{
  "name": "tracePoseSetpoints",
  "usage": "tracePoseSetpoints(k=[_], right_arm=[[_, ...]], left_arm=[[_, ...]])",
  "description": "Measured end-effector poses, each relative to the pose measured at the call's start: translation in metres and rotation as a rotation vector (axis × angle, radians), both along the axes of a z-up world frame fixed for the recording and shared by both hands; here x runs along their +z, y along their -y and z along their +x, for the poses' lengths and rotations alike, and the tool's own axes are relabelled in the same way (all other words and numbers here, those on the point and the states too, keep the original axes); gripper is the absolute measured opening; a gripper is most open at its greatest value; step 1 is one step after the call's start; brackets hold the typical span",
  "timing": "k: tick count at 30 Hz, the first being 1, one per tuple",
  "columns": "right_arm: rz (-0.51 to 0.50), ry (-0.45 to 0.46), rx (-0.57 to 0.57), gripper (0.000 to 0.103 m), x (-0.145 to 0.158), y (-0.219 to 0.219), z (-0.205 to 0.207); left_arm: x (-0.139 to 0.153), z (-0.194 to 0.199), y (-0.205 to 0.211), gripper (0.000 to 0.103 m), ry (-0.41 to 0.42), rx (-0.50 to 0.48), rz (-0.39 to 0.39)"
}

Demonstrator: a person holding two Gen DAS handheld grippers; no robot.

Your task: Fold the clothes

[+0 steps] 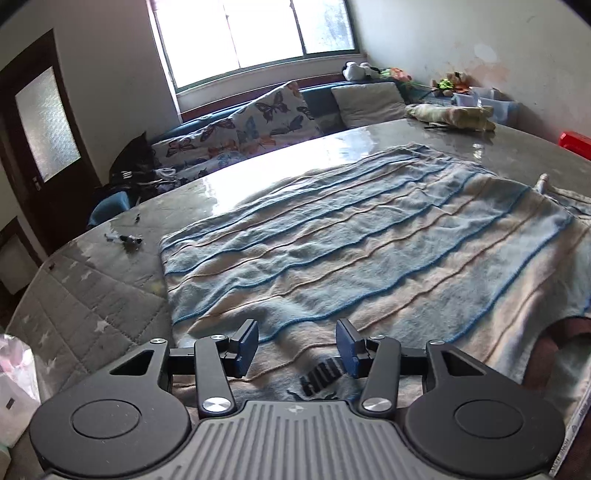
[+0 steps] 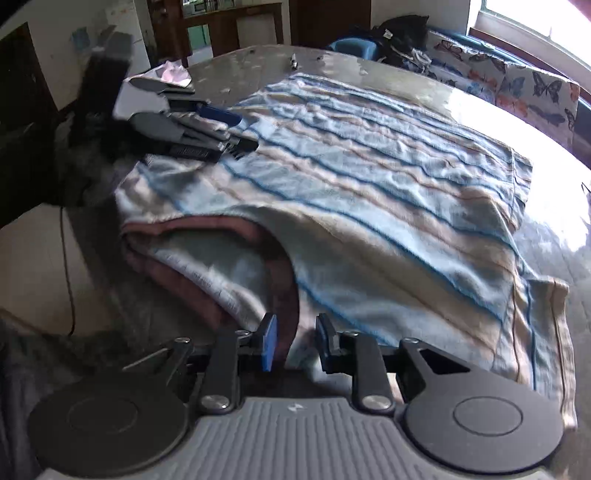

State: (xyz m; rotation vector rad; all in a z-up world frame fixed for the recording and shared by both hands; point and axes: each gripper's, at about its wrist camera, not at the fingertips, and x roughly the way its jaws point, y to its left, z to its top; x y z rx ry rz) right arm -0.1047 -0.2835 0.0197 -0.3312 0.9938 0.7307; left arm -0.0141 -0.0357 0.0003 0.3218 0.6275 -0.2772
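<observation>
Right gripper [image 2: 293, 341] nearest us, jaws narrowed around the striped shirt's [image 2: 369, 177] brown collar, though we can't confirm a pinch. Left gripper [image 1: 297, 347] gapes empty above it on the table [image 1: 92, 295]. Snatch one layer, we drag it crooked.

daylight from window [image 1: 258, 33], glare on table [image 1: 229, 181]; right view motion-blurred, fisheye edges.

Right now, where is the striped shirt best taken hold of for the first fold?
Probably at the shoulder beside the brown collar, coming from the near edge. The striped shirt lies flat, and there its edge lifts slightly; the right gripper already straddles it.
</observation>
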Motion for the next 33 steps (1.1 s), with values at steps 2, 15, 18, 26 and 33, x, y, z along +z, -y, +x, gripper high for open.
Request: tracePoseSetpoints(k=[2, 15, 18, 26, 33], right_arm=[[-0.019, 0.003, 0.007, 0.022, 0.005, 0.004, -0.004], [-0.02, 0.088, -0.004, 0.013, -0.002, -0.02, -0.001], [-0.033, 0.097, 0.003, 0.004, -0.003, -0.018, -0.009], [0.029, 0.075, -0.073, 0.012, 0.01, 0.013, -0.01], [-0.044, 0.198, -0.368, 0.03, 0.013, 0.078, 0.021]], left_arm=[[-0.001, 0.0, -0.002, 0.05, 0.001, 0.008, -0.007], [-0.001, -0.002, -0.004, 0.052, 0.002, 0.019, -0.014], [-0.002, 0.0, -0.006, 0.054, 0.003, 0.022, -0.019], [-0.001, 0.0, -0.007, 0.055, 0.001, 0.032, -0.023], [-0.002, -0.001, -0.007, 0.057, 0.003, 0.041, -0.027]])
